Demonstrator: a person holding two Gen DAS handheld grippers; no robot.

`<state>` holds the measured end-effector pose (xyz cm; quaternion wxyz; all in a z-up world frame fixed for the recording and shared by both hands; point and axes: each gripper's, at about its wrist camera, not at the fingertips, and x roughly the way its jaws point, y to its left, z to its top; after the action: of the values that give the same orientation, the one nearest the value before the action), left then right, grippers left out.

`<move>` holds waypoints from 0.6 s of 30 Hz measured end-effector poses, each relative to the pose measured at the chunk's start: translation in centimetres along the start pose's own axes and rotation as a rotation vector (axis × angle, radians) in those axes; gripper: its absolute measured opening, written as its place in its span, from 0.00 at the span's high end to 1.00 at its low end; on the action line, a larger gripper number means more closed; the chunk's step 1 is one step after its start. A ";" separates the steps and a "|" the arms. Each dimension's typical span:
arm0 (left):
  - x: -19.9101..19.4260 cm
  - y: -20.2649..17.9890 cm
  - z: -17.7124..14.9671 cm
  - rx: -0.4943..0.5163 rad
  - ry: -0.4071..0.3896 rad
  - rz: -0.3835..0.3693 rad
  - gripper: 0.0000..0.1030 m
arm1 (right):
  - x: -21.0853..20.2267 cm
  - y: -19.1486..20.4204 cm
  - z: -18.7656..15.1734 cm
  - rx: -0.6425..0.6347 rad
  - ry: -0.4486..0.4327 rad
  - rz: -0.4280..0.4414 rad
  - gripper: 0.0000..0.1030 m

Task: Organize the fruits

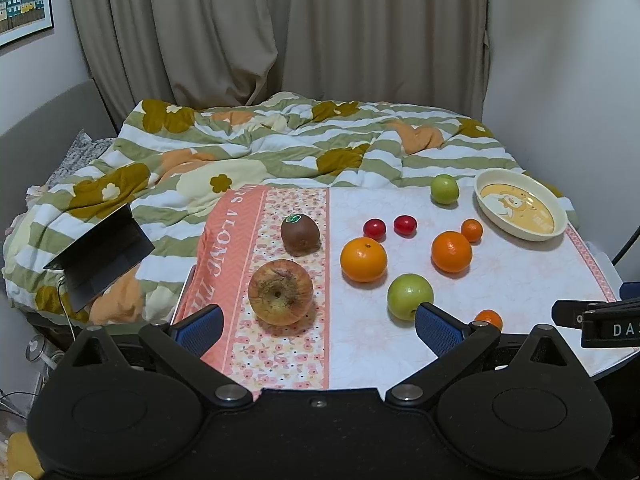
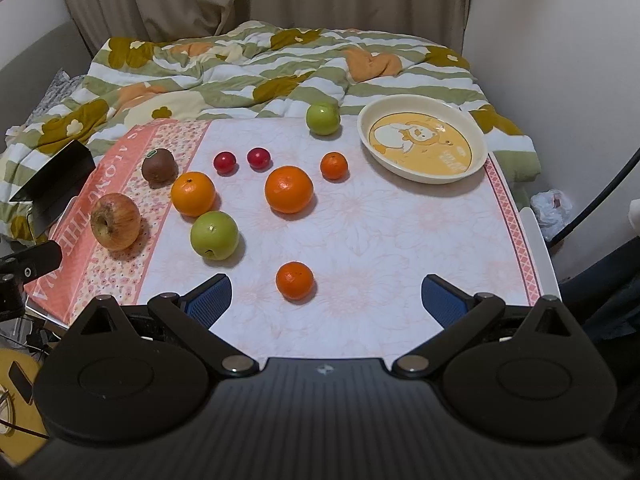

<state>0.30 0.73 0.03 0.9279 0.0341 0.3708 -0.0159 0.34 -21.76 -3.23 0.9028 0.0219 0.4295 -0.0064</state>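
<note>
Several fruits lie on the table: a red-yellow apple (image 1: pixel 280 292) (image 2: pixel 115 221), a kiwi (image 1: pixel 300 234) (image 2: pixel 159 165), two large oranges (image 1: pixel 363 260) (image 2: pixel 289 189), two green apples (image 1: pixel 409 296) (image 2: pixel 323 118), two cherry tomatoes (image 1: pixel 374 228) (image 2: pixel 224 161) and small mandarins (image 2: pixel 294 280) (image 1: pixel 471 230). A cream plate (image 1: pixel 556 220) (image 2: pixel 476 160) with a cartoon print stands empty at the far right. My left gripper (image 1: pixel 318 328) is open and empty, just short of the red-yellow apple. My right gripper (image 2: pixel 326 300) is open and empty, with the near mandarin between its fingers' line.
The table (image 2: pixel 400 240) has a floral cloth and stands against a bed with a striped flowered quilt (image 1: pixel 240 148). A dark open box (image 1: pixel 100 260) lies on the bed at the left. A white bag (image 2: pixel 554 208) and a cable are at the right.
</note>
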 end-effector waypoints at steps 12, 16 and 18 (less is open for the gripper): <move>0.1 0.0 0.1 0.000 0.003 0.013 0.00 | 0.1 0.0 -0.2 0.000 0.002 0.004 0.00; 0.1 0.0 0.1 0.000 0.003 0.012 0.00 | 0.1 0.1 -0.2 0.001 0.003 0.005 0.00; 0.1 0.1 0.1 0.000 0.003 0.012 0.00 | 0.1 0.1 -0.2 0.001 0.003 0.004 0.00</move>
<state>0.42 0.78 0.03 0.9275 0.0365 0.3718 -0.0105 0.20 -21.65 -3.41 0.9022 0.0232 0.4308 -0.0047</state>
